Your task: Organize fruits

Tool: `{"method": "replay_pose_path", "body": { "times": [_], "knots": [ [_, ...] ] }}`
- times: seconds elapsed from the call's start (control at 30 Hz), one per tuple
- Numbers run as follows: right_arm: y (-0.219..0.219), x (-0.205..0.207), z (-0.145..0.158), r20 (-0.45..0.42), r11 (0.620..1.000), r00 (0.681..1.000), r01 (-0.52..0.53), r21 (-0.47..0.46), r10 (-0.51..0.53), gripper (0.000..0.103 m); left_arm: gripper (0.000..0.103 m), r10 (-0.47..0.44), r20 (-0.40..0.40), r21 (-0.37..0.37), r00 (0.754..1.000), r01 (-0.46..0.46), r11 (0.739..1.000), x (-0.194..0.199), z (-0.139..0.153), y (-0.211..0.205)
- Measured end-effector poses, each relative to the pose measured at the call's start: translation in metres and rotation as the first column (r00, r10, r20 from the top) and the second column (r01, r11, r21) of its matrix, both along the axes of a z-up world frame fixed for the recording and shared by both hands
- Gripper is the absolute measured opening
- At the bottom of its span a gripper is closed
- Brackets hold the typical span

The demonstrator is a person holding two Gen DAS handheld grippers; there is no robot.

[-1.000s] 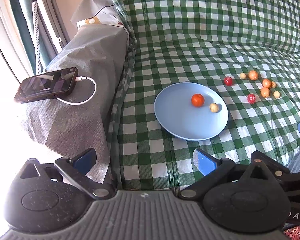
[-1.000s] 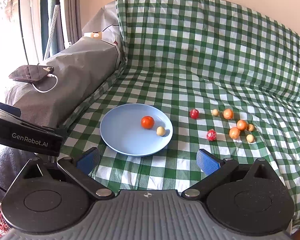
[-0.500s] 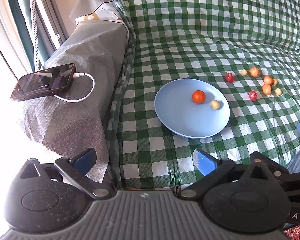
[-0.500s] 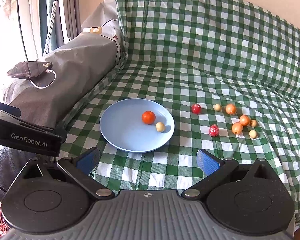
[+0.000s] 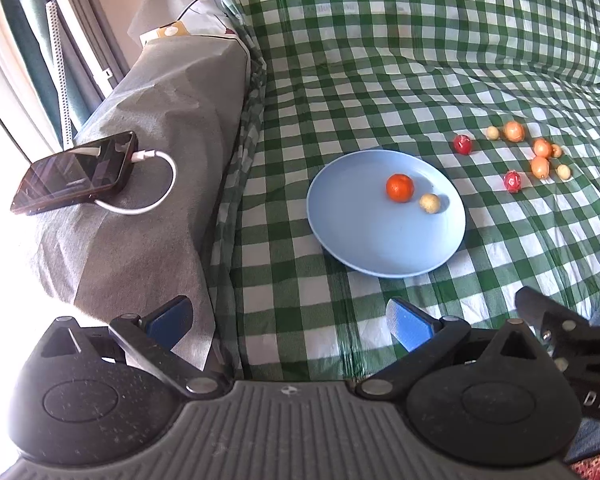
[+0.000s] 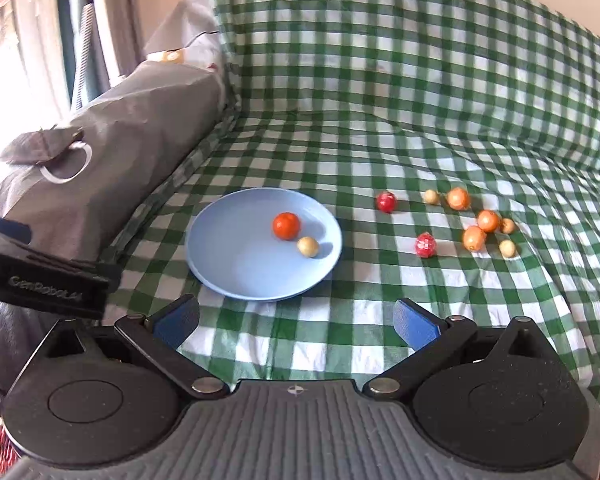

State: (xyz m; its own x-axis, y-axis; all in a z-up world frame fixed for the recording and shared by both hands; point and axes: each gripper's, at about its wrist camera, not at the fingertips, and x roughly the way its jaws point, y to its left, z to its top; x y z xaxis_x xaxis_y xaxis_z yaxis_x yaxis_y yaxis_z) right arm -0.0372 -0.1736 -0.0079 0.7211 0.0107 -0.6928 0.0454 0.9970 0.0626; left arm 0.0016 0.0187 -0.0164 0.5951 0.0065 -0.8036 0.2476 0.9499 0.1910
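Note:
A light blue plate (image 5: 364,248) (image 6: 228,264) lies on the green checked cloth. On it sit an orange-red fruit (image 5: 399,188) (image 6: 286,225) and a small pale fruit (image 5: 429,203) (image 6: 307,247). To its right lie two red fruits (image 6: 386,201) (image 6: 425,245), three orange fruits (image 6: 474,237) and several small pale ones (image 6: 507,248); the group shows in the left wrist view too (image 5: 540,167). My left gripper (image 5: 288,320) is open and empty, near the cloth's front edge. My right gripper (image 6: 296,320) is open and empty, short of the plate.
A grey covered armrest (image 5: 148,184) rises at the left with a phone (image 5: 76,172) on a white cable on top. The checked sofa back (image 6: 400,48) stands behind. The left gripper's body (image 6: 40,280) shows at the left of the right wrist view.
Both grippers have moved a little forward and tilted; the plate and fruits sit slightly higher in both views. The right wrist view is blurred by motion. No fruit has moved.

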Motion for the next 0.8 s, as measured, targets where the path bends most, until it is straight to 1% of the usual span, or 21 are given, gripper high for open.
{"method": "replay_pose_path", "body": {
  "times": [0.2, 0.33, 0.43, 0.6, 0.7, 0.8],
  "knots": [
    [-0.030, 0.005, -0.010, 0.011, 0.993, 0.993, 0.113, 0.023, -0.113, 0.102, 0.103, -0.029, -0.015, 0.007, 0.999, 0.030, 1.000, 0.022, 0.001, -0.029],
    [-0.061, 0.010, -0.023, -0.003, 0.978, 0.979, 0.205, 0.040, -0.205, 0.102, 0.103, -0.062, -0.027, -0.012, 0.998, 0.062, 0.998, 0.040, 0.002, -0.061],
    [-0.088, 0.016, -0.032, 0.003, 0.961, 0.961, 0.276, 0.031, -0.277, 0.102, 0.103, -0.089, -0.033, -0.025, 0.995, 0.088, 0.996, 0.057, -0.001, -0.092],
    [-0.142, 0.035, -0.054, 0.031, 0.917, 0.917, 0.399, -0.013, -0.399, 0.102, 0.103, -0.160, -0.052, -0.014, 0.986, 0.160, 0.987, 0.085, -0.020, -0.152],
    [-0.177, 0.052, -0.072, 0.043, 0.892, 0.894, 0.448, -0.052, -0.446, 0.102, 0.103, -0.205, -0.073, -0.012, 0.976, 0.205, 0.979, 0.101, -0.040, -0.188],
    [-0.213, 0.073, -0.093, 0.036, 0.879, 0.882, 0.472, -0.073, -0.471, 0.102, 0.103, -0.248, -0.091, -0.016, 0.965, 0.247, 0.969, 0.115, -0.063, -0.223]
  ]
}}
